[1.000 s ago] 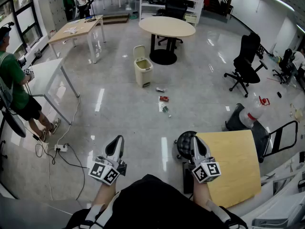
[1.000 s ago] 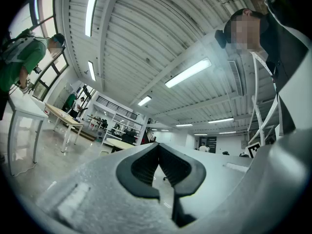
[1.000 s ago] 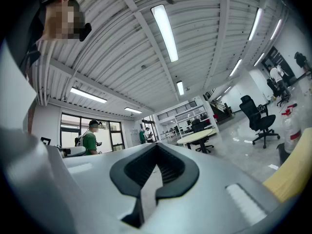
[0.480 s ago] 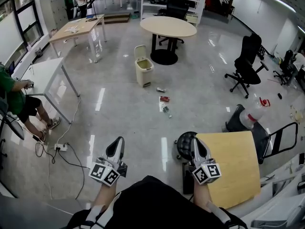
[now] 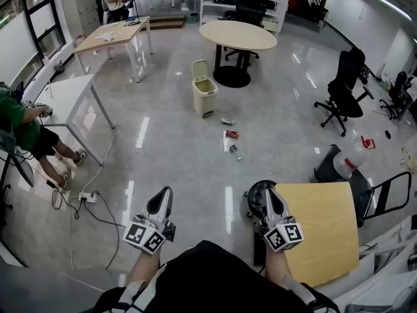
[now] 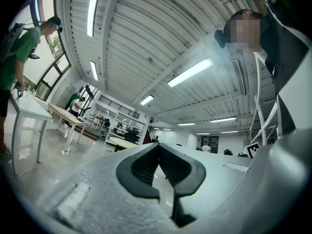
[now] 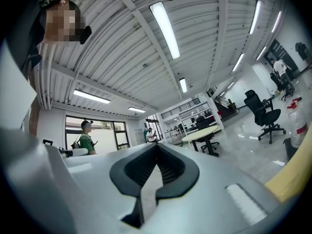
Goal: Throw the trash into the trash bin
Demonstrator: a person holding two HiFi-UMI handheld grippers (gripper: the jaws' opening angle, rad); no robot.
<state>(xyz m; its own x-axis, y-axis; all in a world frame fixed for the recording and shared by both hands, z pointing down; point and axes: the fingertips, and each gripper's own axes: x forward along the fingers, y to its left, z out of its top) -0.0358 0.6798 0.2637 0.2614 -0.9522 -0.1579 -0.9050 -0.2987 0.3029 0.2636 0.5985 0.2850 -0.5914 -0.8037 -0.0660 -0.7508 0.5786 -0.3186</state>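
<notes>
Head view: a boxy cream plastic pedal bin, lid raised, stands upper centre on the glossy grey floor. Three small trash pieces lie scattered just below it, not touching it. Left gripper and right gripper, bottom centre, show ribbed jaws pressed together on nothing. A pale wooden board lies beside the right gripper, and a round table stands above the bin.

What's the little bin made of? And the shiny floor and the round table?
Bin: looks like cream plastic, smooth and matte, one even colour all over.
Floor: grey and glossy, maybe polished tile or coated concrete; bright streaks mirror in it.
Round table: pale wood-look top, probably laminate, on a black base.
</notes>
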